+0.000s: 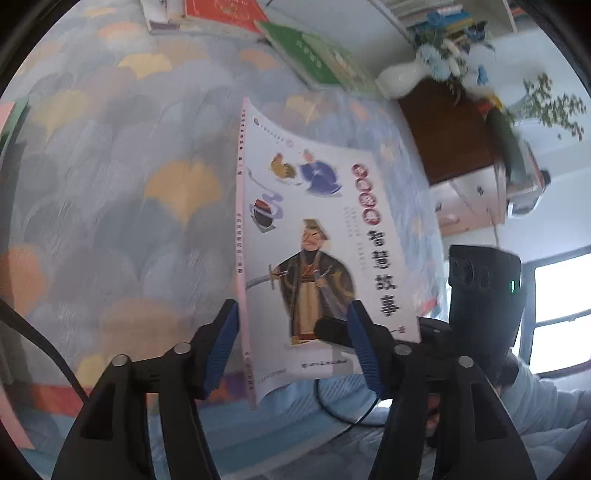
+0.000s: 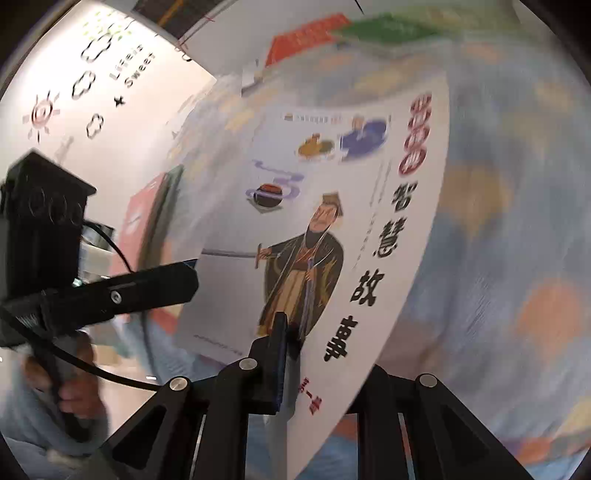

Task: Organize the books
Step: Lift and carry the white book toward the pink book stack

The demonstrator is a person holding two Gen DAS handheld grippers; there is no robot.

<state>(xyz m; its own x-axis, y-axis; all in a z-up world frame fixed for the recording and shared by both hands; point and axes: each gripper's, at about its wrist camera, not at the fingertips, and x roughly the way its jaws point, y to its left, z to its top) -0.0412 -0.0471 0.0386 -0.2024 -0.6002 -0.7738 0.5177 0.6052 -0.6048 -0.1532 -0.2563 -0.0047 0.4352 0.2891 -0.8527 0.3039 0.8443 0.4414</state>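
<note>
We count three books up at the far edge of the bedspread [image 1: 110, 155]: a red book [image 1: 225, 11], a green book [image 1: 317, 59], and a pale one beside the red. One white storybook [image 1: 314, 236] is lifted above the bed, its glossy, slightly curved cover showing a robed swordsman, a rooster and black characters. Right gripper [image 2: 291, 365] is clamped on its lower edge. Left gripper [image 1: 291, 347] has blue ribbed pads spread wide, straddling the book's spine corner. Bedspread is soft, scallop-patterned in greys and oranges. One white ceramic vase [image 1: 402, 75] sits on a wooden cabinet [image 1: 447, 133].
</note>
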